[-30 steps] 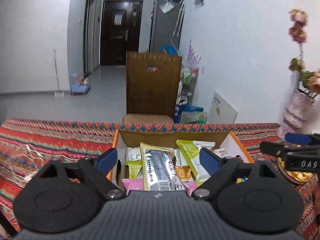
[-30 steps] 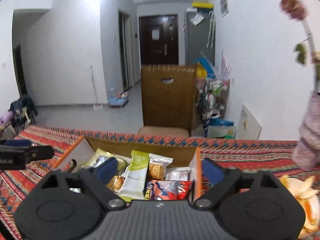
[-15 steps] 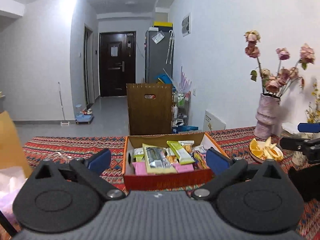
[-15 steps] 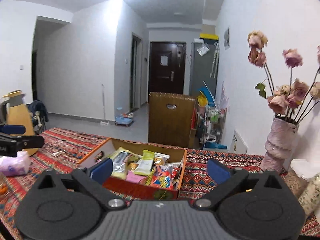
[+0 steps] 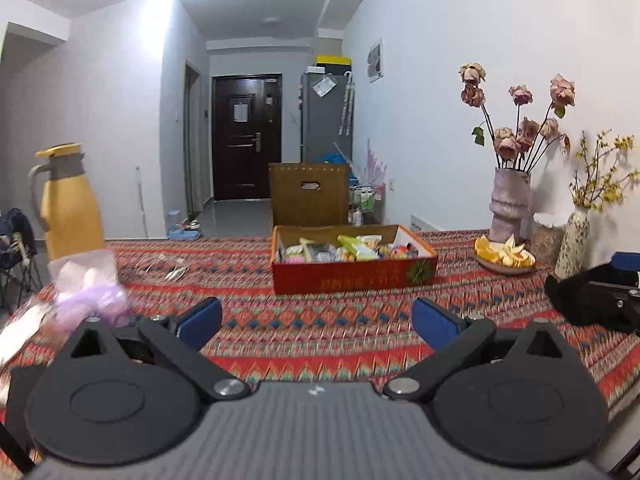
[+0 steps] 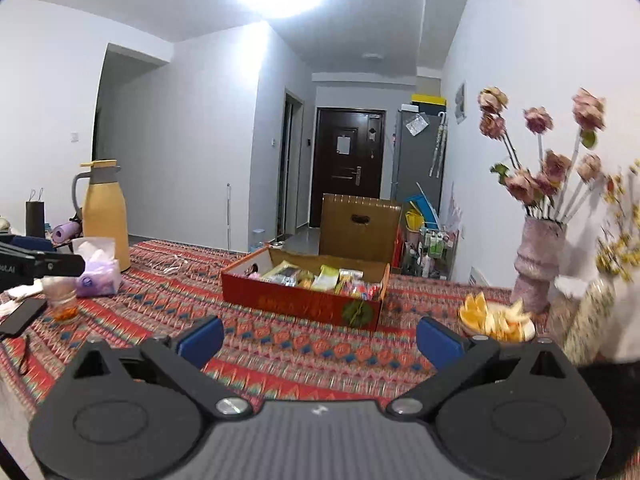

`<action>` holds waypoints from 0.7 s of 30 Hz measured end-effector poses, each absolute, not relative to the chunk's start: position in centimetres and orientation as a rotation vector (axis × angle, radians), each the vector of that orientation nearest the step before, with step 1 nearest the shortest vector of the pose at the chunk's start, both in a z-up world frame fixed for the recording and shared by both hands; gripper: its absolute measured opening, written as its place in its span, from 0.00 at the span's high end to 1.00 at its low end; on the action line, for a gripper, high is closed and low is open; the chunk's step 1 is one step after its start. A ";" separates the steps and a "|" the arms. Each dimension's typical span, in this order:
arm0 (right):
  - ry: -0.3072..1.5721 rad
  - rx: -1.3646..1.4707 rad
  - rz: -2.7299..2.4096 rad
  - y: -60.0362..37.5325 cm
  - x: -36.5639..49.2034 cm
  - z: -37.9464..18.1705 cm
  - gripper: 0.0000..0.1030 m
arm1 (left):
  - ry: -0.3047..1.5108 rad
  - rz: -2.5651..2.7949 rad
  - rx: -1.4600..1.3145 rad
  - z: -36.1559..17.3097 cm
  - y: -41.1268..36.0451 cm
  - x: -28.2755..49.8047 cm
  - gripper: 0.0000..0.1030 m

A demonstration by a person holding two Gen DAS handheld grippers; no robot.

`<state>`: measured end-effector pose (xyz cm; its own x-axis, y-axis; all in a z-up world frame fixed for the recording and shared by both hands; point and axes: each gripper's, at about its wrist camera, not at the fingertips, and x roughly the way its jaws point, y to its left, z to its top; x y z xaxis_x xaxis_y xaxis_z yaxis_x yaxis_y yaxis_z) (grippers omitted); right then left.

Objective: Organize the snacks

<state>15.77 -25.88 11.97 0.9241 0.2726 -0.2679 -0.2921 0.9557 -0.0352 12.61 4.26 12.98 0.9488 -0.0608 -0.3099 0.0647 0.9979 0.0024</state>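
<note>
Both grippers, left (image 5: 316,316) and right (image 6: 320,336), gape empty (jaws just widened) over bare tablecloth (image 5: 320,332) before the snack box (image 5: 352,276).

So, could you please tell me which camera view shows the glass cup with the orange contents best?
The right wrist view: the glass cup stands sharp near the tablecloth's left edge. The left wrist view does not clearly show it; that corner is blurred.

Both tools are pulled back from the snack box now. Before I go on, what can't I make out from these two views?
- Snack labels in the box: too small to read in either view.
- Lower packets: hidden by the box's front wall and the packets on top.
- Tissue pack: motion-blurred in the left view.
- Yellow-flower vase: blurred, cut by the right view's edge.
- Right tool: in the left view, only its edge shows.
</note>
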 end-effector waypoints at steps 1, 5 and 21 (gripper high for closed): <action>0.263 -0.074 0.286 -25.9 14.6 11.3 0.00 | 0.312 -0.072 0.014 12.3 4.3 11.7 0.00; 0.251 -0.095 0.237 -25.4 11.2 7.8 0.00 | 0.323 -0.038 0.004 9.0 4.9 8.8 0.00; 0.294 -0.021 0.219 -20.3 5.7 0.2 0.00 | 0.341 0.022 -0.021 1.8 3.3 3.0 0.00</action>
